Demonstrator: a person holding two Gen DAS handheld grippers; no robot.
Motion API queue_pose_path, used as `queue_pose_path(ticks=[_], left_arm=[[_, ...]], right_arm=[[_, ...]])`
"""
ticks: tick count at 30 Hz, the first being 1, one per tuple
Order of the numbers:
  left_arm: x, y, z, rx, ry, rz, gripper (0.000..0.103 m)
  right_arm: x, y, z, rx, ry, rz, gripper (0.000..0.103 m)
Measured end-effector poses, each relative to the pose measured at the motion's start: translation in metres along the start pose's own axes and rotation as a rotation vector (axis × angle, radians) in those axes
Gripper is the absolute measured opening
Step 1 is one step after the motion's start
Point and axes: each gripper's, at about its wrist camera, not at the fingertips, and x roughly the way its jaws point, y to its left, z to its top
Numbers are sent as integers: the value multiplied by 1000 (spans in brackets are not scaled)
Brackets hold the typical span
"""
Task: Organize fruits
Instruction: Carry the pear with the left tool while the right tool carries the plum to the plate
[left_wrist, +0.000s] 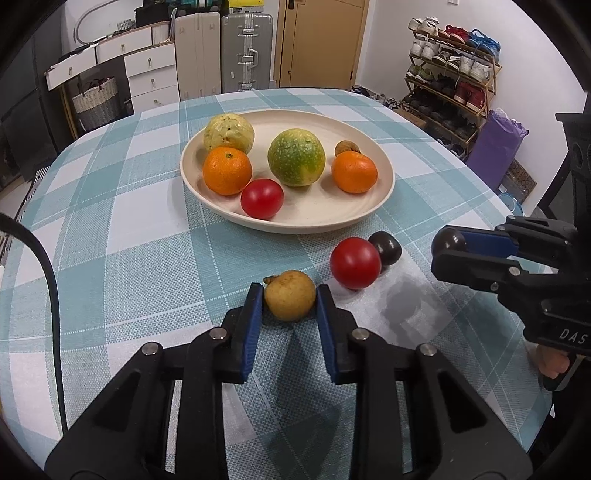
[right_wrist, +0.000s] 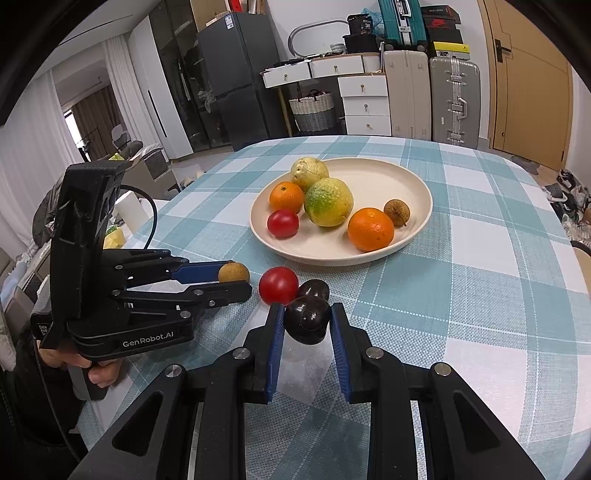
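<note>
Left gripper (left_wrist: 290, 297) clamps a longan (left_wrist: 290, 295); right gripper (right_wrist: 307, 320) clamps a dark plum (right_wrist: 307, 320), near the plate (right_wrist: 417, 184).

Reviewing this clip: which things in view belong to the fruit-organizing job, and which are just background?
Job:
- left gripper, shut on the tan fruit
- right gripper, shut on the dark fruit
- loose tomato and second dark fruit on the table
- plate holding fruit

Background:
- suitcases
- shoe rack
- drawers
</note>
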Motion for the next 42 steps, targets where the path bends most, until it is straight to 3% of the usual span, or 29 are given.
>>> queue_pose_path(ticks=[26, 42], left_arm=[[-24, -3, 30, -1, -125, -35, 26], [7, -9, 47, 16, -98, -36, 26]], right_arm=[[0, -6, 18, 14, -23, -39, 26], [23, -17, 39, 19, -14, -26, 26]])
